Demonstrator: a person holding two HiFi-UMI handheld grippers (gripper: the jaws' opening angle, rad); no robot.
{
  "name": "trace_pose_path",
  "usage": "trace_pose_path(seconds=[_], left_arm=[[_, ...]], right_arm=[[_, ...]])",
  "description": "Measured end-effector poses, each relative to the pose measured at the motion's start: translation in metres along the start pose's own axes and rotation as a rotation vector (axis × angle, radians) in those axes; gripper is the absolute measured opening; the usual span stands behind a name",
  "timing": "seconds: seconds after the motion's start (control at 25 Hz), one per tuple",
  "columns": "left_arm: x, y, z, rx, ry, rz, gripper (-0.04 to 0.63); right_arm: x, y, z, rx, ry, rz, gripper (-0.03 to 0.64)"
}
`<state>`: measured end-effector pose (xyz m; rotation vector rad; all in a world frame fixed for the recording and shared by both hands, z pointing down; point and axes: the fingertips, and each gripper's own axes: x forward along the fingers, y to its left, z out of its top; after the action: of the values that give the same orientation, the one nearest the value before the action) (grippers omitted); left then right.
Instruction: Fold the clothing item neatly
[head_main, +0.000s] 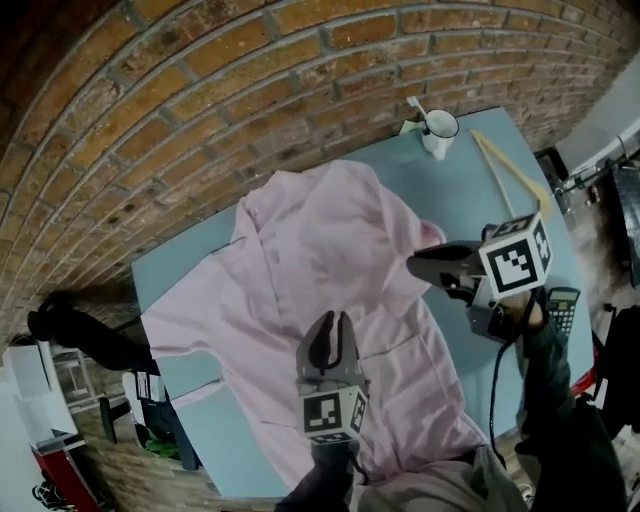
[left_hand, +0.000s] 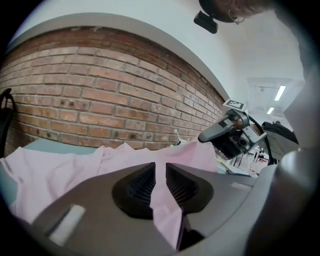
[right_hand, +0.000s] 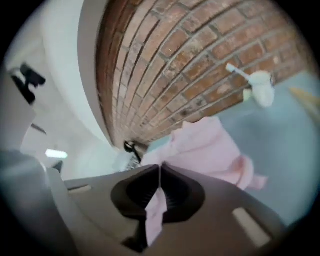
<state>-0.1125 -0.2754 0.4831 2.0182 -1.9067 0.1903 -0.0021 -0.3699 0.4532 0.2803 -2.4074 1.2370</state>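
On my left, the blue table (head_main: 180, 270) shows a bare strip along its near-left edge, and the pink shirt (head_main: 330, 260) lies spread across the middle, one sleeve reaching toward that left edge. The brick wall (head_main: 200, 110) runs close behind the far edge. My left gripper (head_main: 333, 335) points away from me toward the wall, over the shirt's lower middle, its pads nipped onto a pleat of pink cloth. My right gripper (head_main: 418, 265) points leftward at the shirt's right edge, jaws pressed tight on a thin fold of it. To its right the tabletop is open. At the far corner stands a white mug (head_main: 438, 128) with a white utensil in it, then a wooden stick (head_main: 510, 165) and a calculator (head_main: 563, 308) at the right edge.
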Motion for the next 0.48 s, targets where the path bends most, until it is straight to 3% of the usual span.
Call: trace_pose_path(seconds=[0.08,0.24,0.32,0.4,0.44,0.48], left_arm=[[-0.029,0.018,-0.002,-0.020,-0.003,0.046,0.072],[-0.080,0.047,-0.016,-0.046,0.018,0.119,0.072],[-0.101,0.059,-0.026,-0.047,0.037,0.156,0.072],[-0.119,0.068,-0.036,-0.056,0.054,0.189,0.072],[-0.127,0.071,-0.041,-0.061,0.061,0.204,0.072],[-0.134,0.073,-0.046,-0.064,0.067,0.218,0.072]], right_arm=[[0.029,0.036,-0.015,0.141,-0.035,0.180,0.012],[0.080,0.083,-0.060,0.301,0.014,0.389,0.012],[0.106,0.087,-0.086,0.344,0.068,0.402,0.012],[0.128,0.077,-0.119,0.382,0.135,0.338,0.019],[0.135,0.070,-0.133,0.418,0.144,0.302,0.035],[0.139,0.063,-0.142,0.468,0.130,0.284,0.110]])
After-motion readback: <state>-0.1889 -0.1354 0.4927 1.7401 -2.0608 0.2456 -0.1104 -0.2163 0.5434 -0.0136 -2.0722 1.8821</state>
